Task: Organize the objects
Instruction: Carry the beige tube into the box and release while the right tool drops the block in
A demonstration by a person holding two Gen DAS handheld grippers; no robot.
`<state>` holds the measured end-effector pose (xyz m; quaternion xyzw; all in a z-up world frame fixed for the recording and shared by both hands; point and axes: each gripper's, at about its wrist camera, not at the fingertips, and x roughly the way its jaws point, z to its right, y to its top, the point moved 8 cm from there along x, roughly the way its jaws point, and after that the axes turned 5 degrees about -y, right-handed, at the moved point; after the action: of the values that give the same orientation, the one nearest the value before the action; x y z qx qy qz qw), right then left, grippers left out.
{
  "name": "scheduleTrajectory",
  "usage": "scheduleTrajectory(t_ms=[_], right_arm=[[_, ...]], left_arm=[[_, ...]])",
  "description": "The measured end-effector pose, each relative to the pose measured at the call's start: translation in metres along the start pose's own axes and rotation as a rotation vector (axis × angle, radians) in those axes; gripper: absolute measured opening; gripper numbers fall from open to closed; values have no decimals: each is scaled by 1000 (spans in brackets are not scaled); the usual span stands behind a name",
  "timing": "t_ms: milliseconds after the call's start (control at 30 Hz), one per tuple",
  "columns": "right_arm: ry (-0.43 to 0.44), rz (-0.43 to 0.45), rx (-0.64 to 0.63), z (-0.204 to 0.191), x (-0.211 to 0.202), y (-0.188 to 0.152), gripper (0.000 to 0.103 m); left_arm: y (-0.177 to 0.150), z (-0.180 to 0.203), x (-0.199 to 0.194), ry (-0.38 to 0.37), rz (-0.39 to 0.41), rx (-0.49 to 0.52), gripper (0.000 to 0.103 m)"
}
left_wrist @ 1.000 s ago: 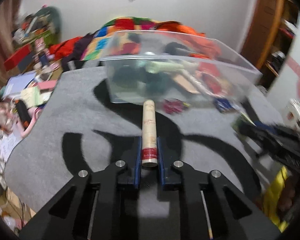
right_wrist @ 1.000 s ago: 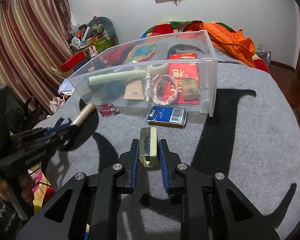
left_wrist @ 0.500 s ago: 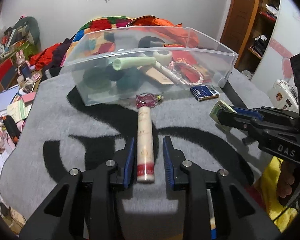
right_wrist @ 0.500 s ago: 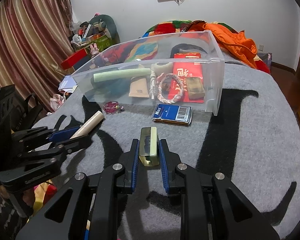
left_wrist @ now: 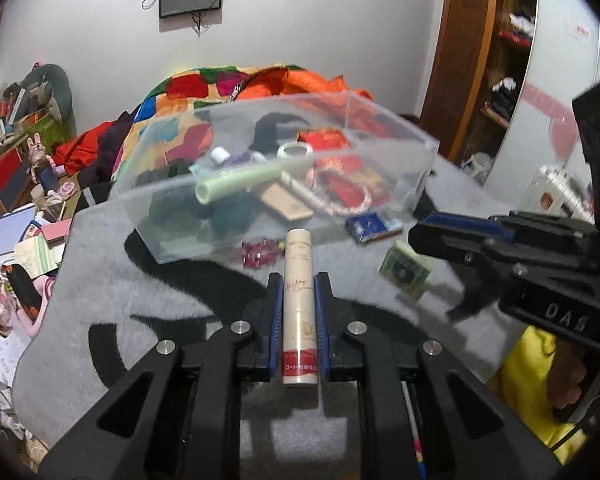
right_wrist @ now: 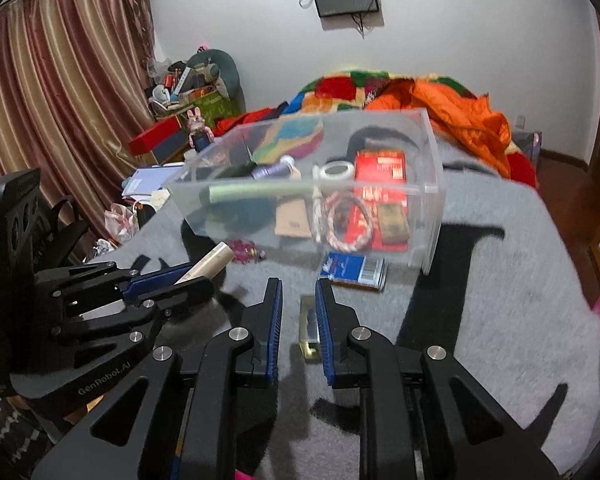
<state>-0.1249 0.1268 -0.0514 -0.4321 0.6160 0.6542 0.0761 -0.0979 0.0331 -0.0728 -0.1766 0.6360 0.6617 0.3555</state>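
Observation:
My left gripper (left_wrist: 298,280) is shut on a cream tube (left_wrist: 299,304) with a red band, lifted off the grey blanket and pointing at the clear bin (left_wrist: 432,148). The right wrist view shows that tube (right_wrist: 216,258) sticking out of the left gripper (right_wrist: 188,280). My right gripper (right_wrist: 298,286) has its jaws drawn close. A small gold box (right_wrist: 309,320) lies along the right pad, and blanket shows between it and the left pad. From the left, the box (left_wrist: 405,270) sits just under the right gripper's (left_wrist: 420,236) tips, its window face turned sideways.
A blue card pack (right_wrist: 354,270) and a pink trinket (right_wrist: 242,248) lie on the blanket in front of the bin, which holds several items. Clutter is piled off the bed's left edge (left_wrist: 28,240). Bright quilts (right_wrist: 452,116) are heaped behind the bin. A hand (left_wrist: 568,380) holds the right gripper.
Half a second ago the left jaws stood apart around the tube on the blanket; now they are shut on it and raised. The right gripper rose, and the gold box no longer fills its gap.

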Motion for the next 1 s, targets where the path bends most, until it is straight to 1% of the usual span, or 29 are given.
scheduleTrajectory(t_ms=[200,333,433,500,533,600,667,700,933,967,1000], right_arm=[[-7,60,-17,-1,-10,24,15],[-19,91,-29,0,-10,40,15],[-28,103,-33,3,-12,47,15],[-26,97,-20,7,-12,48,15],[-15,83,-9,9,-12,45,15],[9,40,7,13,-7,37,21],[0,9,21,19,-2,24,40],[-9,-4,18,21,2,17,42],[4,-97,-18,10,29,-19,42],[5,-110,-20,9,34,-23,35],[6,-124,-22,9,38,-26,30]], left_arm=[[26,-3,-15,-14,62,-19,14],[41,-6,-20,-6,93,-31,14],[52,-10,-24,-4,119,-39,14],[58,-14,-26,1,132,-44,14],[59,-16,-27,2,136,-46,14],[65,-22,-28,5,144,-50,14],[71,-29,-28,18,147,-52,14],[72,-31,-27,24,148,-51,14],[81,-51,-9,52,124,-74,14],[82,-53,-6,56,118,-78,14],[82,-55,-3,59,112,-83,14]])
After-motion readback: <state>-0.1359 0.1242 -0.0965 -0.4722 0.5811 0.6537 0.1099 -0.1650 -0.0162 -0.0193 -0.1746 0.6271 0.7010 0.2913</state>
